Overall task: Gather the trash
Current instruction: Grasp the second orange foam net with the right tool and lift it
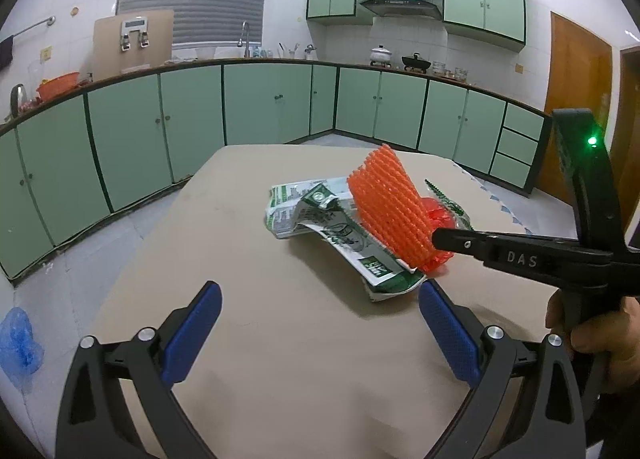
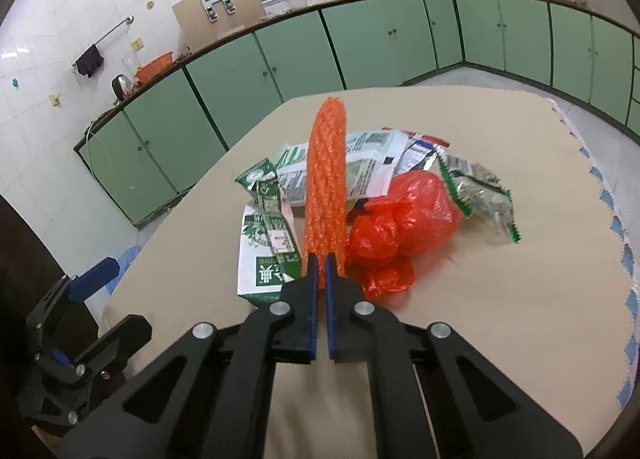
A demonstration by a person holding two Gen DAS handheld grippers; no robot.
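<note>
My right gripper [image 2: 320, 259] is shut on an orange foam net sleeve [image 2: 325, 183] and holds it upright above a pile of trash on the beige table [image 2: 520, 299]. The sleeve also shows in the left wrist view [image 1: 390, 205], with the right gripper [image 1: 438, 237] clamping its lower end. The pile holds flattened green-and-white cartons [image 2: 266, 247], a red plastic bag [image 2: 404, 215] and a green-edged snack wrapper [image 2: 480, 191]. My left gripper [image 1: 320, 323] is open and empty, low over the table just in front of the cartons [image 1: 320, 215].
Green cabinets [image 1: 192, 119] and a counter with a sink, pots and an orange basin [image 1: 58, 85] ring the room. A blue plastic bag [image 1: 18, 343] lies on the floor at the left. A wooden door [image 1: 576, 99] is at the right.
</note>
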